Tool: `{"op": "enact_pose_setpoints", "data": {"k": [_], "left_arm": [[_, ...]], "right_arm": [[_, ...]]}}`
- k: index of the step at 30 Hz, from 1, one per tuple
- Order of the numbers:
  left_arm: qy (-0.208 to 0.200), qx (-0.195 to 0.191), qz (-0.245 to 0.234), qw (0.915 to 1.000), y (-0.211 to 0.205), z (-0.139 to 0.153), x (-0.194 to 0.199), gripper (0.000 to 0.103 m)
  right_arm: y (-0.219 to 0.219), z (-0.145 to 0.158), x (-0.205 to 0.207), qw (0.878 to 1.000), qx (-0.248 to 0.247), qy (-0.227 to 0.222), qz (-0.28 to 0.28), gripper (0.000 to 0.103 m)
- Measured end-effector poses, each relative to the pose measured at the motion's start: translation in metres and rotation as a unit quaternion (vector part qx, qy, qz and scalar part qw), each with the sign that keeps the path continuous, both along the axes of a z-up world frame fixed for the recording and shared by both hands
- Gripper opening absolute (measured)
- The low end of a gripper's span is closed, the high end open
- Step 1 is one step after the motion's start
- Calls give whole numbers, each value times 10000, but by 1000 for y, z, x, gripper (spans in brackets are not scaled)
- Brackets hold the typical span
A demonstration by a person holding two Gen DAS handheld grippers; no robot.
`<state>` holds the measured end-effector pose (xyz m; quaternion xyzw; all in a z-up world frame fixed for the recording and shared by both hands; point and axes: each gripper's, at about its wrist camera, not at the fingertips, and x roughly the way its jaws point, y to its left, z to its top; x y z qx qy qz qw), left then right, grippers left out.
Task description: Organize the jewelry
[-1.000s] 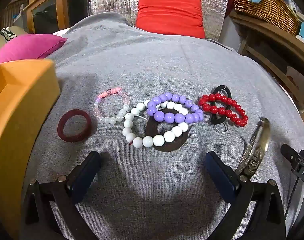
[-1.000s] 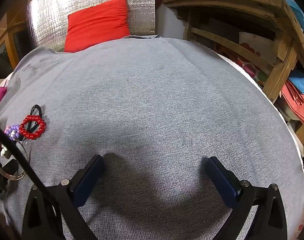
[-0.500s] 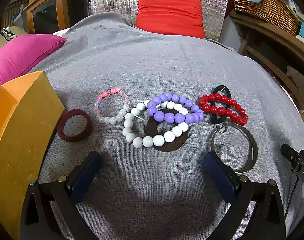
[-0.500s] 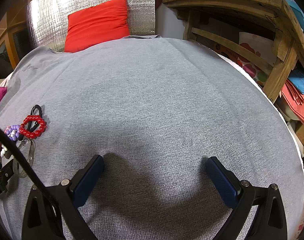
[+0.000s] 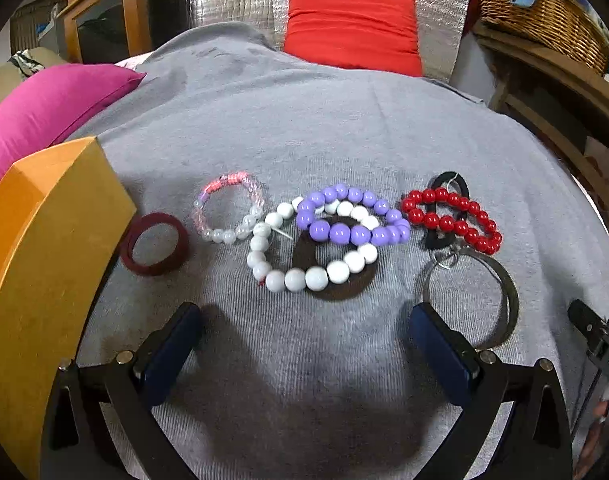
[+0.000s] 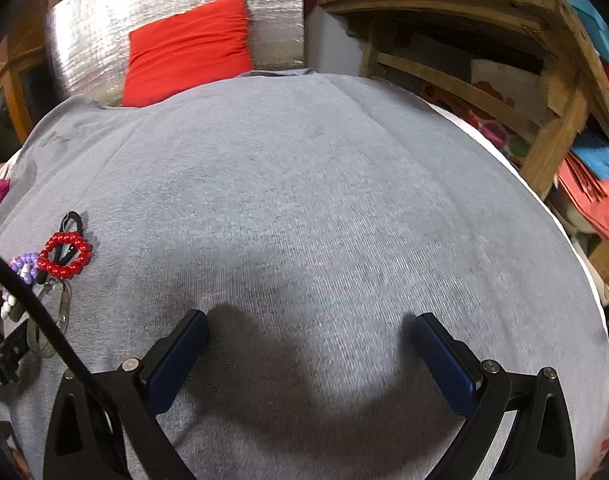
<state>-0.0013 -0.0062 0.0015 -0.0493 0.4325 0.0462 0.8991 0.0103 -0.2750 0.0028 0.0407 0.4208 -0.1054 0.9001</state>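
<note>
At far right, black gear (image 5: 602, 344) reads "DAS", cut off.

beaded bracelets (image 5: 340, 232), bangles, flat on cloth

Probably a home, cushions (image 5: 351, 28), wicker basket (image 5: 540, 20)

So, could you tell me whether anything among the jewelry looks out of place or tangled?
Yes: the purple bead bracelet lies across the white bead bracelet, both on a dark flat ring. The red bead bracelet overlaps a black loop.
</note>
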Motion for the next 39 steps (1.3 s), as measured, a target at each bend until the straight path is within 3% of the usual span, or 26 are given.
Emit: {"op": "enact_pose_setpoints", "data": {"k": [4, 6, 8, 13, 15, 18, 23, 39], "left_arm": [[406, -33, 218, 9989, -3, 11, -12, 103], [267, 434, 421, 9978, -10, 25, -24, 103], [-89, 781, 451, 9959, -21, 45, -42, 103], [-975, 1164, 561, 9868, -32, 107, -93, 103], [-1179, 1120, 663, 9845, -24, 123, -108, 103], [-1379, 1153, 867, 9799, -10, 136, -125, 103], [-1484, 1229, 1060, 9755, 3, 136, -137, 103], [-1125, 1102, 1054, 9819, 40, 111, -119, 103]], "right_arm": [[2, 4, -11, 9996, 83, 207, 160, 103], [-2, 9, -12, 9973, 238, 530, 441, 103], [-7, 19, -19, 9963, 357, 584, 516, 103], [-4, 68, -56, 9963, 234, -191, 805, 103], [3, 91, -76, 9930, 184, -583, 1014, 103], [18, 111, -92, 9874, 222, -811, 1337, 103], [38, 125, -109, 9807, 272, -952, 1686, 103], [96, 105, -76, 9753, 312, -700, 2070, 103]]}}
